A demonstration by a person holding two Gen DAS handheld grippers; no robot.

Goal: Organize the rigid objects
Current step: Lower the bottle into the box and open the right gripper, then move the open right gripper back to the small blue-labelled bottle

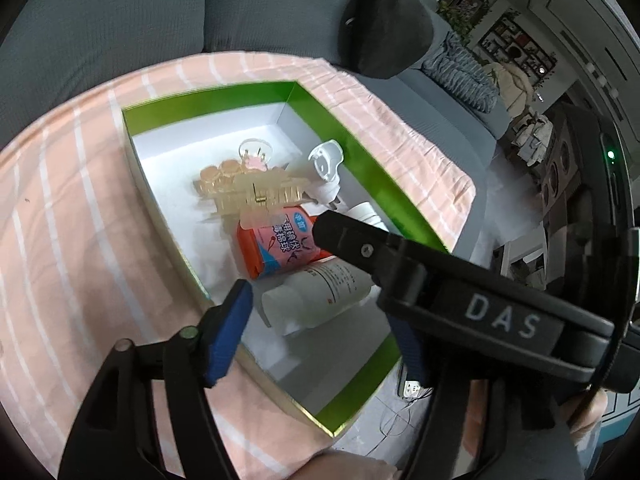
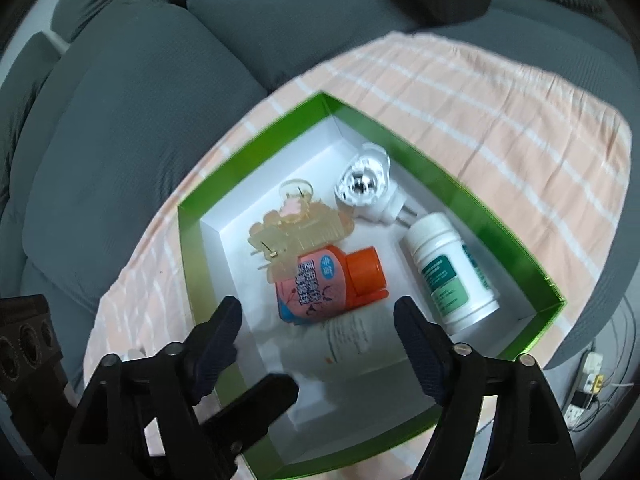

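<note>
Soft, even indoor light fills both views, brightest on the white floor of the green-walled box (image 1: pixel 208 100), where objects cast only faint shadows. A small glare spot sits on the mirrored ball (image 2: pixel 360 186) near the box's far corner. Fisheye distortion bends the box walls and darkens the corners; the right-wrist view is slightly motion-blurred around the box.
</note>
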